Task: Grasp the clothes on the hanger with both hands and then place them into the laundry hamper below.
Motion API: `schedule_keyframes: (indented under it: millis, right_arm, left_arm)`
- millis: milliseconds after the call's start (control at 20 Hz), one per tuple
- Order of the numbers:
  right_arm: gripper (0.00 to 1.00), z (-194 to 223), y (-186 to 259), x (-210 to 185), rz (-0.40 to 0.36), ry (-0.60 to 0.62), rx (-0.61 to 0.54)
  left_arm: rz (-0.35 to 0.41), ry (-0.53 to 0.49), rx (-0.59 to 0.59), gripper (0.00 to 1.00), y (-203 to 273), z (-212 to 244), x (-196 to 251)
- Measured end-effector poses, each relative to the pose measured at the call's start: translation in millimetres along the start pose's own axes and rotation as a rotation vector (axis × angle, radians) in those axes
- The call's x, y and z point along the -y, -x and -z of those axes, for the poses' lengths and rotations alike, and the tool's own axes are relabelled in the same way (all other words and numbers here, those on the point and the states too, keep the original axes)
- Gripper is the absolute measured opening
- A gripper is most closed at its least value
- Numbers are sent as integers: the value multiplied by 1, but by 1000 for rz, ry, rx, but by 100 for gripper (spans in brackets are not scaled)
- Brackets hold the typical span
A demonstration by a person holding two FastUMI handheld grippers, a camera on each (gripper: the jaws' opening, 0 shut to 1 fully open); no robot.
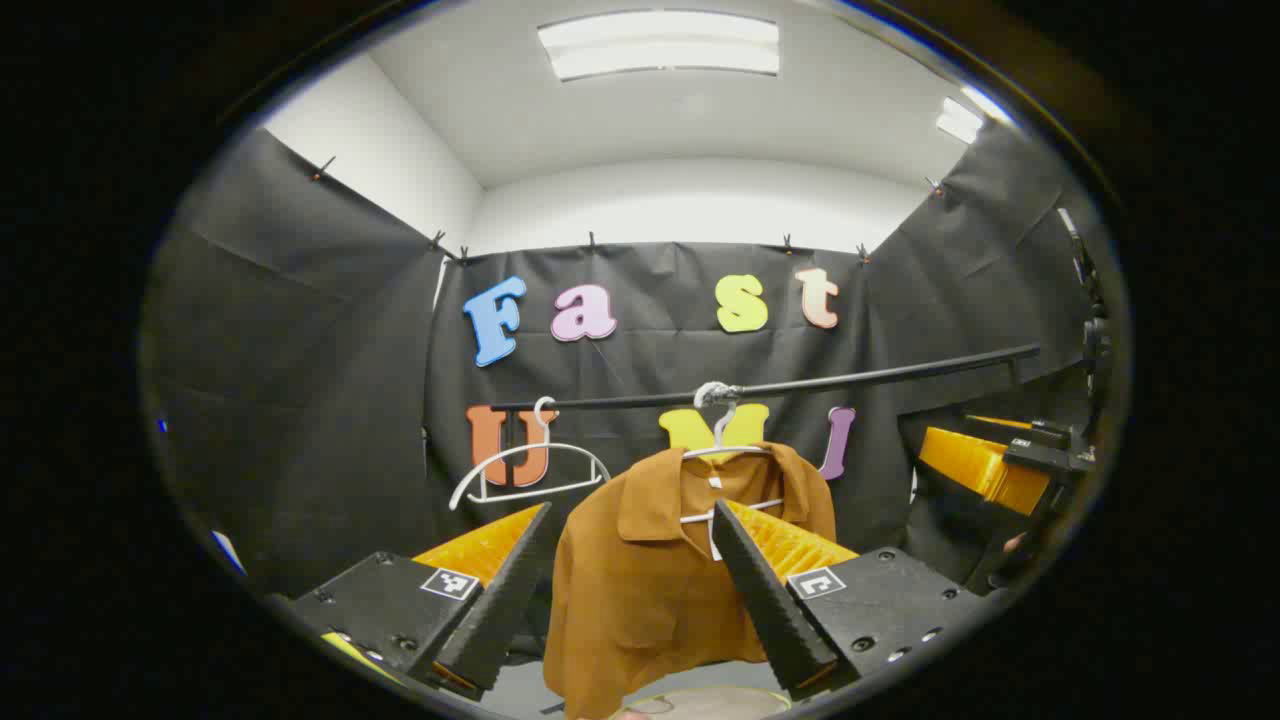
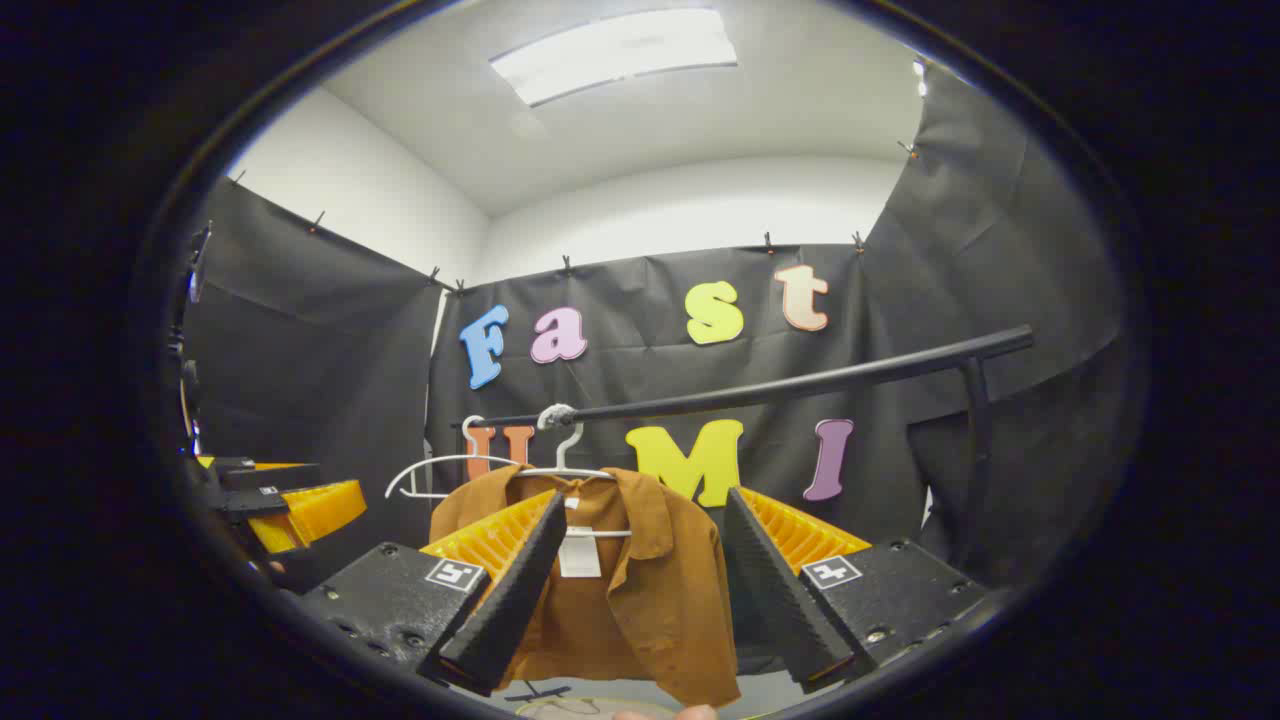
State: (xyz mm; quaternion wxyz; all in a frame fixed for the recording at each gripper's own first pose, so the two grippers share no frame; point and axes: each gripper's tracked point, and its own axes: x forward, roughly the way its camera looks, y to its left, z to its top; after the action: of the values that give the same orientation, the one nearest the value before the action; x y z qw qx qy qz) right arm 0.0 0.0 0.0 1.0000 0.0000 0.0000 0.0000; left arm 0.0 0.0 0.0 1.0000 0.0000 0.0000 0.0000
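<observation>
On a black rail (image 1: 800, 385) a brown collared shirt (image 1: 640, 590) of soft matte cloth is hanging from a thin white wire hanger (image 1: 722, 450), w/ a bare hanger (image 1: 528, 465) beside it. Left gripper (image 1: 635, 600) and right gripper (image 2: 640, 590) are both gaping wide, ridged wedge fingers apart from the shirt. Right gripper view is showing a white tag (image 2: 579, 552) at the collar; left gripper view, a round hamper rim (image 1: 700, 700) below.
</observation>
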Motion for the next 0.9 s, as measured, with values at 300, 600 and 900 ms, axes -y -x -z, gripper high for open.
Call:
schedule_keyframes:
  millis: [300, 600, 900]
  right_arm:
    - [99, 11, -2, 9, -29, -12, -33]
    - [100, 12, -12, 13, -59, -15, -45]
    - [100, 17, -24, 4, -92, -12, -68]
  left_arm:
    - [-27, -12, -18, 96, 4, 6, 4]
    - [-43, -18, -17, 100, 5, 6, 10]
    - [-58, -11, -6, 97, 4, 3, 7]
